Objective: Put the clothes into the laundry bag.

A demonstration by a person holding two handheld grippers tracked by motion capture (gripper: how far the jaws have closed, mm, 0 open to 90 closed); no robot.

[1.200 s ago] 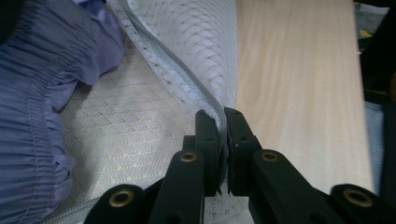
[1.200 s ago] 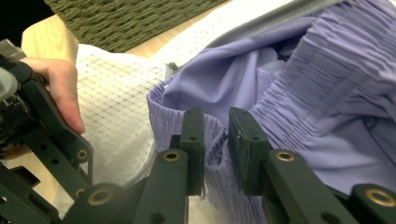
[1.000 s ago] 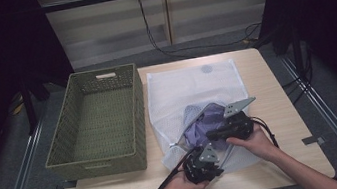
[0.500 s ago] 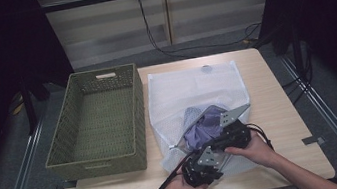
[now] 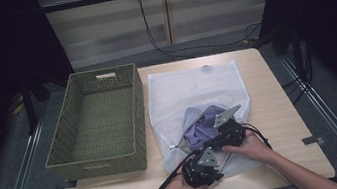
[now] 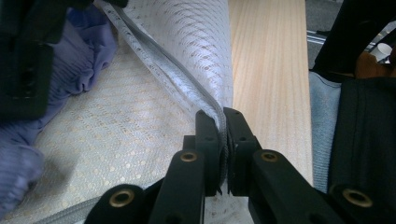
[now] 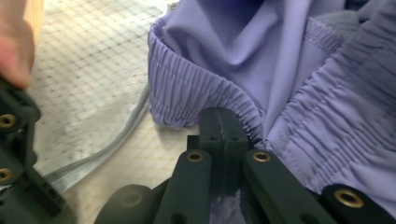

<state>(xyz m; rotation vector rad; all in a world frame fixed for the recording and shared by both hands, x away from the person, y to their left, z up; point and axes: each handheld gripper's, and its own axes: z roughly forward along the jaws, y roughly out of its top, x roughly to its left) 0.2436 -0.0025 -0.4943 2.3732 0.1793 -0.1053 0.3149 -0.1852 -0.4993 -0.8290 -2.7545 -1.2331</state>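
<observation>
At the desk [image 5: 280, 108], my left gripper [image 6: 223, 140] has its jaws clamped on the zippered rim of the white mesh laundry bag [image 5: 192, 96], holding the mouth up, while my right gripper [image 7: 223, 135] has its jaws pressed together at the elastic waistband of the purple garment [image 7: 289, 84]; whether cloth is truly pinched between them I cannot tell. The garment lies bunched just inside the bag's opening, near the front edge of the desk, with the green woven basket [image 5: 100, 160] standing beside the bag on the left. To do this step well, I judge the left grip should hold the rim taut and raised so the mouth stays wide, and the right should have a firm bite on the thick waistband, not the thin fabric, moving the garment along the bag's length so it does not snag on the zipper [image 6: 163, 70].
</observation>
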